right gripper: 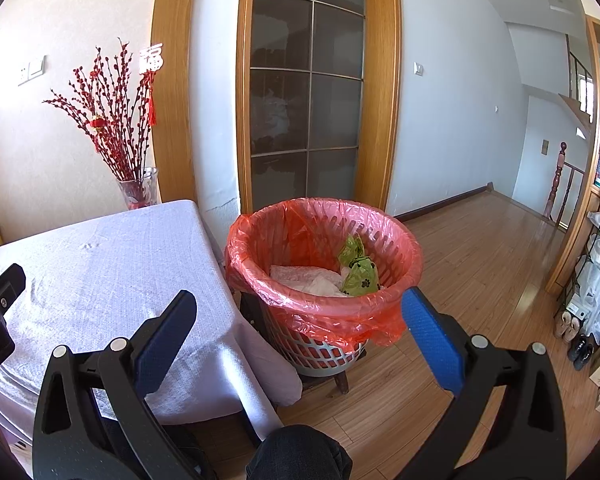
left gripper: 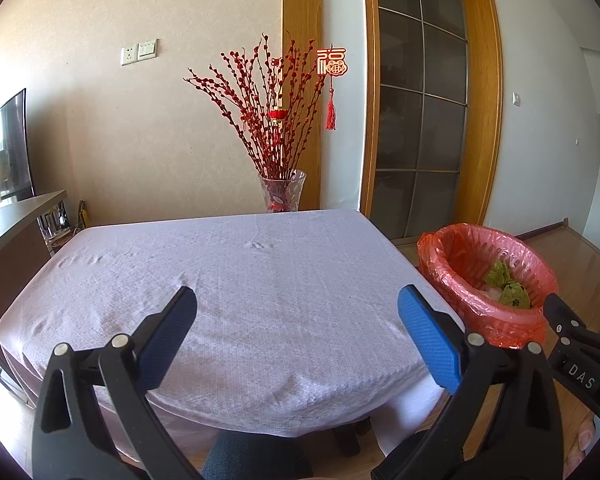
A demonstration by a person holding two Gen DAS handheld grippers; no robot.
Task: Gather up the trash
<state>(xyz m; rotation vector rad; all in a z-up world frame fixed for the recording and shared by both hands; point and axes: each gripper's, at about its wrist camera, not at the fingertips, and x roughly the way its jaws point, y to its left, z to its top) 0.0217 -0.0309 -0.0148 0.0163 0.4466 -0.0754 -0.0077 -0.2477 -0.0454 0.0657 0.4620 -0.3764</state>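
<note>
One claw [left gripper: 580, 316] reads "DAS" beside the red-lined bin [left gripper: 496, 308]

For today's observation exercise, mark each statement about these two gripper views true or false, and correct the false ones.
1. The waste basket is lined with a red plastic bag. True.
2. The basket is empty. False: green wrappers and pale crumpled plastic lie inside.
3. Both grippers are open and hold nothing. True: the left gripper and the right gripper have their fingers spread apart.
4. The basket stands on the table. False: it sits beside the cloth-covered table, lower down.
5. The glass vase holds yellow flowers. False: it holds red branches.
</note>
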